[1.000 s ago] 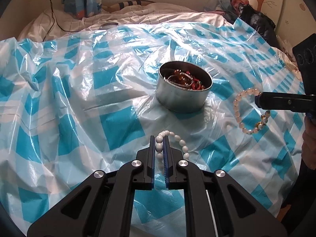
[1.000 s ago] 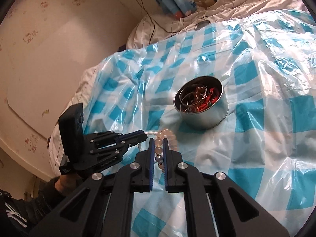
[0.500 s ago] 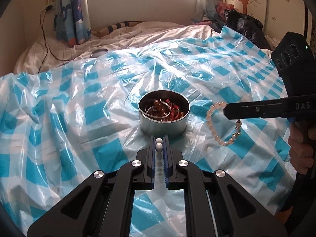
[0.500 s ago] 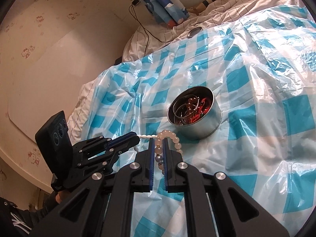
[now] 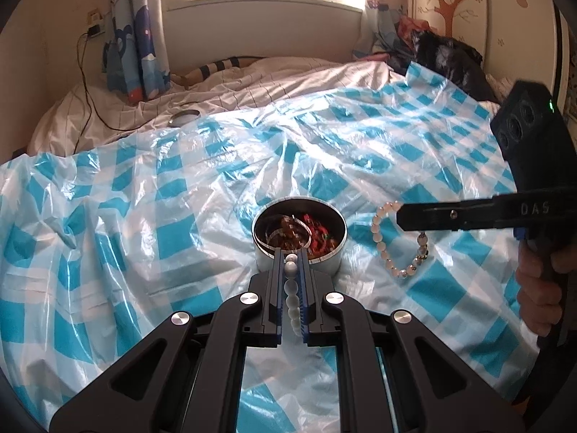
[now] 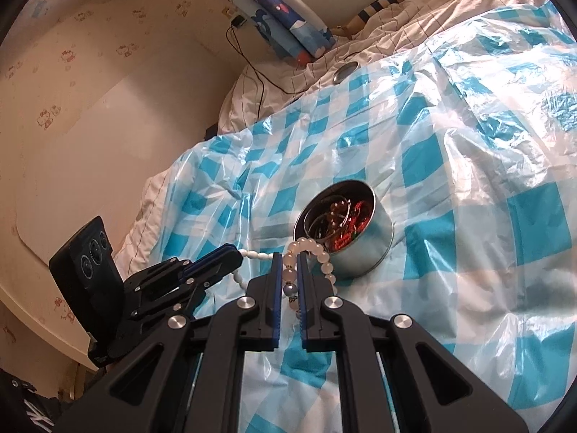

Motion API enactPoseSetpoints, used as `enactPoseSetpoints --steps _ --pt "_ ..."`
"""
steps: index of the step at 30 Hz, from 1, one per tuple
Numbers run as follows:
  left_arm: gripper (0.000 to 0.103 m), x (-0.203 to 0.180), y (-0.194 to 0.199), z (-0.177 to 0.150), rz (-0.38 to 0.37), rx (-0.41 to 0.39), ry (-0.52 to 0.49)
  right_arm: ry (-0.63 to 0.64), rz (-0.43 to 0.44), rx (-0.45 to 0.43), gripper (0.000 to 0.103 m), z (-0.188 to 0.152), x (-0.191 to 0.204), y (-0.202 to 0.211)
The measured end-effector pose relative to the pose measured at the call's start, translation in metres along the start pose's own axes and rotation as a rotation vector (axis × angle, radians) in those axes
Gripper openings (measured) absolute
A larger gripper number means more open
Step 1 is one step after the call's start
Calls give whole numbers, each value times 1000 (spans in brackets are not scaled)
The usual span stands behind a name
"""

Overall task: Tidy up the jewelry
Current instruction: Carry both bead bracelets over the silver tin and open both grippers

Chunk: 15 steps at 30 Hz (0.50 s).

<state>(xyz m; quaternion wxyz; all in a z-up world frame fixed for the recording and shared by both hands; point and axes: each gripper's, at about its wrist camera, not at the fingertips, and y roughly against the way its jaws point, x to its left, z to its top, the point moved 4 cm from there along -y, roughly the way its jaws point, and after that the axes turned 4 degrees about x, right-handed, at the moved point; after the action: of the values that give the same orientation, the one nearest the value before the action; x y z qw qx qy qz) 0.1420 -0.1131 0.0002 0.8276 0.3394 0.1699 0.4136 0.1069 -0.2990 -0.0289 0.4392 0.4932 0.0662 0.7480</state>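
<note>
White beads first: white bead bracelet (image 5: pixel 290 290) sits pinched between the fingers of the left claw (image 5: pixel 290 252), clenched on it, rest of the strand running back along the slot toward the camera. Held off the sheet, just short of the metal tin (image 5: pixel 333 258), tip almost over the near rim. Reads as a carry to the tin, drop not yet made.

Pale pink bead bracelet (image 5: pixel 387 249) w/ a few darker beads near one end: hangs as an open loop from the right claw (image 5: pixel 400 212), also clamped tight on it. In the right wrist view the same loop (image 6: pixel 317 249) arcs out past the tips of that claw (image 6: pixel 289 258) and overlaps the tin's rim (image 6: pixel 378 241); can't tell if it touches. Loop dangling free prob. so it falls clean when let go.

Tin: round, open top, already holds bangles + red and amber pieces. So it's the collection point; both strands aimed at it from two sides.

Left claw seen from the right (image 6: pixel 220 258) w/ white strand trailing out of it toward the right one — the two are close; strands could tangle if dropped together. One at a time seems safer.

Underneath: blue-and-white check plastic sheet (image 5: pixel 144 216), crinkled, spread over a bed (image 5: pixel 252 83). Soft base, tin could tip if nudged. Hand (image 5: pixel 541 288) on the right handle at frame edge.
</note>
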Motion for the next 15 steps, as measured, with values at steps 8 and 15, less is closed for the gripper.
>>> enactPoseSetpoints --steps 8,15 --pt "6 15 9 25 -18 -91 72 -6 26 -52 9 17 4 0" --pt "7 18 2 37 -58 -122 125 -24 43 -88 9 30 5 -12"
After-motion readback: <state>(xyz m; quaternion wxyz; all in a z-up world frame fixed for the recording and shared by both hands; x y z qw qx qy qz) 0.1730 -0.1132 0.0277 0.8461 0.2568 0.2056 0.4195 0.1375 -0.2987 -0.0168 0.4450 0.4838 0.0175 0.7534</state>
